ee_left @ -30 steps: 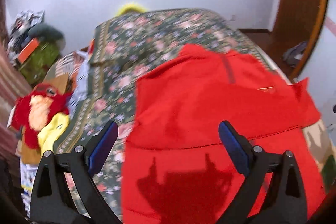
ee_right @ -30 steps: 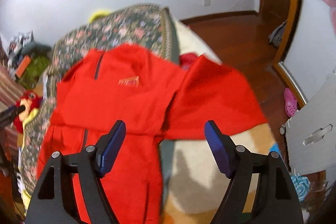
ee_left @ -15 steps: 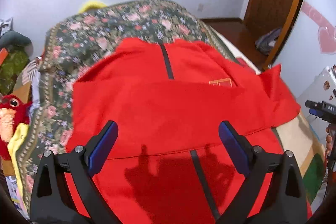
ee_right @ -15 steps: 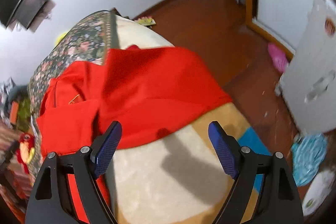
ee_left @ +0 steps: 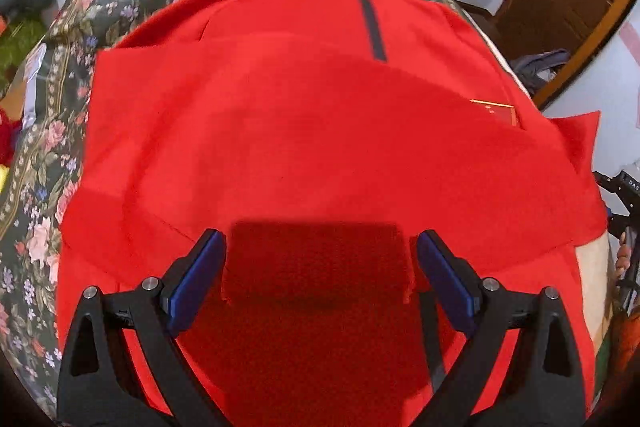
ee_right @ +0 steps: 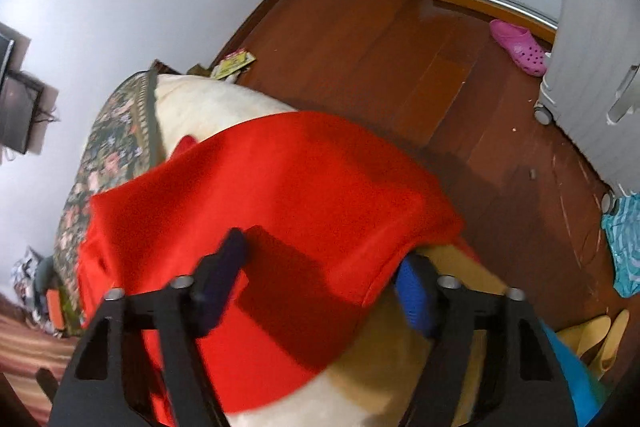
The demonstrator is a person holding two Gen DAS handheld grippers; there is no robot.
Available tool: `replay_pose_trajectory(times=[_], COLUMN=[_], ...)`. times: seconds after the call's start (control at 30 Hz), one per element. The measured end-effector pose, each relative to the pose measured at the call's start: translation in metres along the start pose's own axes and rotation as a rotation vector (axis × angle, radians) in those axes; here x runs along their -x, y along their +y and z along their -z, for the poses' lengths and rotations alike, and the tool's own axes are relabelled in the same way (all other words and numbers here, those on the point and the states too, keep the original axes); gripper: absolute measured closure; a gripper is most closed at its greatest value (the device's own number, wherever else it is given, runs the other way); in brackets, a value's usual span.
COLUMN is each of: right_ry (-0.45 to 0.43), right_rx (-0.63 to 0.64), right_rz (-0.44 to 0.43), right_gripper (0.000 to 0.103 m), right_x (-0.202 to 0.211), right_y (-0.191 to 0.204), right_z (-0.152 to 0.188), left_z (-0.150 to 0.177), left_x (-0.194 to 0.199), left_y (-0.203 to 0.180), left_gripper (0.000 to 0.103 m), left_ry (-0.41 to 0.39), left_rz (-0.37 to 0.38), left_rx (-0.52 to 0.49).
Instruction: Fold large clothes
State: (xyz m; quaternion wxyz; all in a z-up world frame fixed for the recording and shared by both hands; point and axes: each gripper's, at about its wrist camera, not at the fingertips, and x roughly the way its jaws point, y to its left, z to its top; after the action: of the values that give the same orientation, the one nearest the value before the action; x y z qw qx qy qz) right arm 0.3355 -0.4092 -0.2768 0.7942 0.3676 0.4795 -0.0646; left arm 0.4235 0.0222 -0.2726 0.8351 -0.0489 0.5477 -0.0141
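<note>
Your red jacket (ee_left: 320, 131) lies spread across the bed (ee_left: 72, 155), over the floral bedspread (ee_left: 48, 187), collar at the far end and the dark zip line (ee_left: 371, 27) running toward you. One sleeve is already laid across the chest, which is why the zip disappears under a red band halfway down; a small gold logo (ee_left: 496, 109) shows just beyond that band on the right.

Your left hand-held gripper (ee_left: 318, 279) hangs above the near middle of the jacket with its jaws spread wide and nothing between them (its blocky shadow falls on the cloth right under it). Whether the blue pads touch the fabric I cannot tell.

Your right hand-held gripper (ee_right: 320, 287) sits at the right side of the bed, jaws also apart. The other sleeve (ee_right: 272, 195) drapes out over the cream blanket (ee_right: 208, 107) toward the bed's edge and the wooden floor (ee_right: 400, 47), and its near hem crosses between the two fingers, with the right pad partly tucked beneath the hem. That placement looks deliberate: you seem poised to pinch this hem and carry the sleeve back over the body. Nothing is clamped yet. Take a full bite of the hem, since a thin grab on soft cloth may slip.
</note>
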Motion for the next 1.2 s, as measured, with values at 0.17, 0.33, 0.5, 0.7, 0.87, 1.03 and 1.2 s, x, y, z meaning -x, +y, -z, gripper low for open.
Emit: replay_pose_trajectory(times=[0.17,0.33,0.5,0.7,0.87,1.03,1.2], right_ry=[-0.05,-0.197,-0.314,-0.296,-0.188,0.024,0.225], right_rx=[-0.019,0.14,0.338,0.527,0.641,0.69,0.688], right_rz=[0.003,-0.016,-0.11,-0.285,-0.311,-0.26,-0.161], right_gripper=[0.095,0.096,0.096,0.096,0.096,0.096,0.096], right_x=[0.011,0.065,0.124,0.146,0.116,0.046,-0.013], right_y=[0.005,0.046,0.114,0.191,0.243,0.264,0.26], right_z=[-0.01,-0.011,0.008,0.054,0.091,0.133,0.167], left_z=[0.006,0.013,0.018,0.026,0.04,0.056,0.068], left_x=[0.005,0.028,0.057,0.098,0.124,0.137,0.133], left_y=[-0.004,0.003,0.016,0.022,0.025,0.034,0.056], left_gripper=[0.006,0.006,0.006,0.006,0.006,0.006,0.006], left_ry=[-0.012,-0.051,-0.105,-0.188,-0.234,-0.259,-0.223], left_rz=[-0.019,-0.049,-0.064,-0.072,-0.075,-0.107,-0.1], left_rx=[-0.033,-0.054,-0.048,-0.059,-0.104,-0.144,-0.1])
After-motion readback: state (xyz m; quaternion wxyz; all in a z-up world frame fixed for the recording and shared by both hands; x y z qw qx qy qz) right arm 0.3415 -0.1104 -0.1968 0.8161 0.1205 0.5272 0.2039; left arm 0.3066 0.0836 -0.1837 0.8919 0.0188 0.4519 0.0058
